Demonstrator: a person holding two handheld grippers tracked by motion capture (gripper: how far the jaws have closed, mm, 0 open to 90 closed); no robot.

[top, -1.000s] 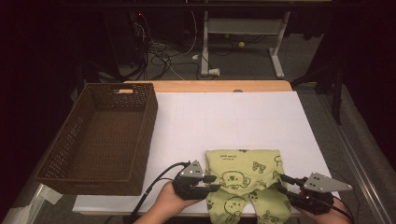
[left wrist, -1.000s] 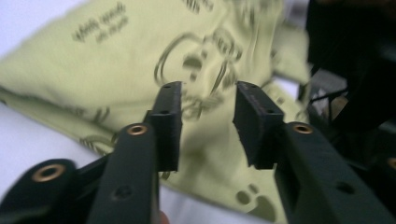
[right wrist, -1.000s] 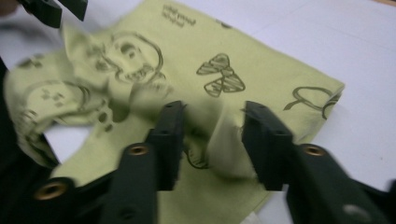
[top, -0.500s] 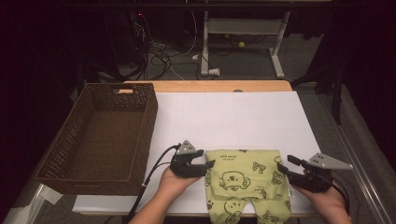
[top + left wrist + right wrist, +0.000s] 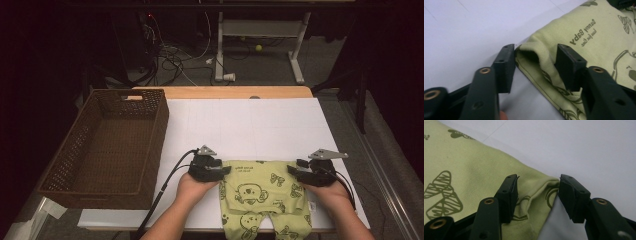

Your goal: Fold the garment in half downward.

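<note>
Garment (image 5: 260,197) flat at table's (image 5: 250,125) near edge. Left gripper (image 5: 226,170) and right gripper (image 5: 291,171) each straddle a top corner, jaws just closing, cloth bunched between, not yet pinched.

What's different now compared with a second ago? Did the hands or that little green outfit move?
Both hands slid apart, out to the top corners of the green baby garment, which now lies spread flatter and wider. The left gripper and right gripper have just been closing, each with a fabric corner between its jaws, not yet clearly pinched. The wicker basket and white table cover stayed put.
</note>
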